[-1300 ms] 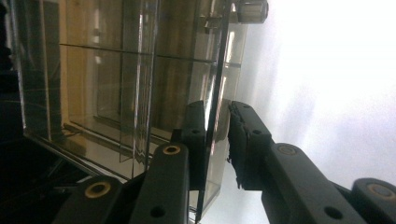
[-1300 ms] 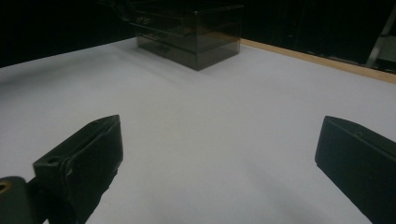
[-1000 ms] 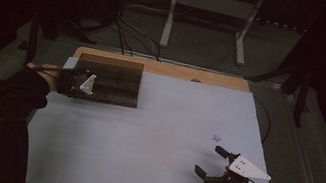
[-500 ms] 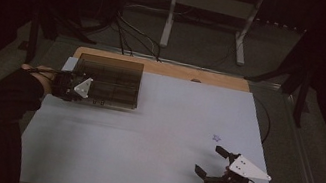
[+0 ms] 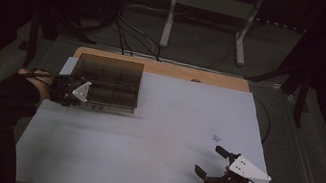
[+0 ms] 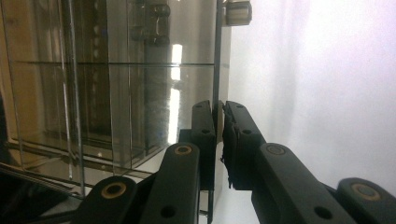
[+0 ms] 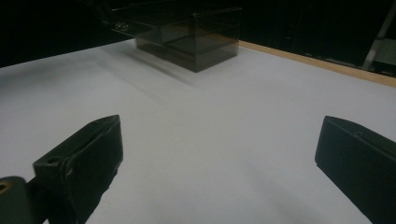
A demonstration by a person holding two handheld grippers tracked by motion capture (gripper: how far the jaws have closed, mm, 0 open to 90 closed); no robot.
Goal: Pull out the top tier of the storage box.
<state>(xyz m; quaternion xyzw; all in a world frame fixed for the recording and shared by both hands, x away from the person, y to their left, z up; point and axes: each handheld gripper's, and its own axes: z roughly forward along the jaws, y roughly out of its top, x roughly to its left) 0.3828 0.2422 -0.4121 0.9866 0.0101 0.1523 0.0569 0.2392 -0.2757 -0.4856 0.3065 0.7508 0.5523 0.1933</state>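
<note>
With the left gripper point(image 5: 80, 93) fingers clamped on the thin near wall of the clear box point(image 5: 111, 80) at the counter's point(image 5: 153, 135) far left, a tilted pull could slip it, while the right gripper point(image 5: 214, 162) rests fingers apart.

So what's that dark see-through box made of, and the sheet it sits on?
The box looks like smoke-tinted clear plastic: you see its dividers through the walls, and they reflect light glossily. The sheet looks like matte white paper or thin plastic, with no shine; hard to tell which.
</note>
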